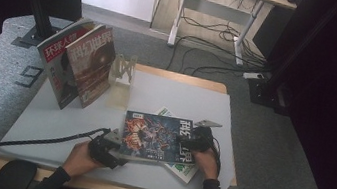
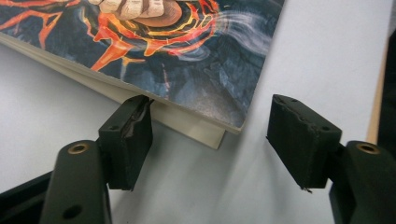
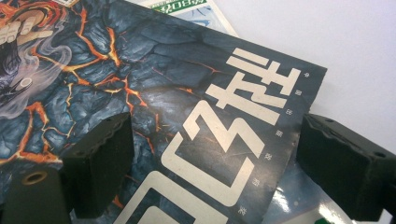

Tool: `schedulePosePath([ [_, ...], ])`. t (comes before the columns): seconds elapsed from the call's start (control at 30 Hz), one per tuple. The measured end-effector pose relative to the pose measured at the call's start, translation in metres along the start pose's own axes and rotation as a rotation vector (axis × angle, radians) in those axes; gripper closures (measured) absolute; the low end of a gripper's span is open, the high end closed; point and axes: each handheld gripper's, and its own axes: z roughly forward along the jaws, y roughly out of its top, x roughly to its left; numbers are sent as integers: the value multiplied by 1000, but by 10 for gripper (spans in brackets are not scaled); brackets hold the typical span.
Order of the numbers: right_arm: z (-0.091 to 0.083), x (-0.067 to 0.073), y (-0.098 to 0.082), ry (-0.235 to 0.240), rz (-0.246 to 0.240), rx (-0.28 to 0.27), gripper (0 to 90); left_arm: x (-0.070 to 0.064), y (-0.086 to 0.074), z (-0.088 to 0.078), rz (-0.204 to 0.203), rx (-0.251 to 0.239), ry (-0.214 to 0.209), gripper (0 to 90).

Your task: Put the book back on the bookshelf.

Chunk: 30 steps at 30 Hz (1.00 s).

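Note:
A dark magazine (image 1: 155, 135) with glowing lava art and large pale lettering lies flat near the table's front edge. It partly covers a green-and-white magazine (image 1: 186, 172). My left gripper (image 1: 110, 149) is at its near-left corner. In the left gripper view that gripper (image 2: 210, 116) is open, the dark magazine's (image 2: 187, 60) corner lies between the jaws, and the left pad touches its page edge. My right gripper (image 1: 195, 141) is over the title end. In the right gripper view it (image 3: 215, 128) is open and straddles the cover (image 3: 154, 70). The green magazine (image 3: 182, 7) peeks out beyond.
Two magazines, one with a red cover (image 1: 56, 52) and one brownish (image 1: 93, 63), stand upright at the back left next to a clear stand (image 1: 123, 72). A pale mat (image 1: 171, 95) covers the wooden table. On the floor beyond are a desk frame (image 1: 184, 11) and cables (image 1: 215, 36).

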Motion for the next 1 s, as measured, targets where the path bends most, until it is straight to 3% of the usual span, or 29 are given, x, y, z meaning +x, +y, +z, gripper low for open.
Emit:
schedulePosePath([
  [0.07,-2,2,-1,-9,-13,0,118,1,-1,-2,11,10,4,291],
  [0.23,-10,5,-7,-22,-19,12,83,5,-2,-6,-6,-2,-5,258],
  [0.4,-20,10,-16,-23,-26,21,62,12,-2,-14,-27,-38,-8,214],
  [0.5,-25,13,-21,-26,-28,21,54,15,0,-17,-19,-56,10,180],
  [0.77,-36,20,-31,-32,-42,18,38,25,6,-16,-19,-92,3,124],
  [1.0,-41,25,-37,-38,-49,14,34,29,18,-14,25,-97,13,90],
])
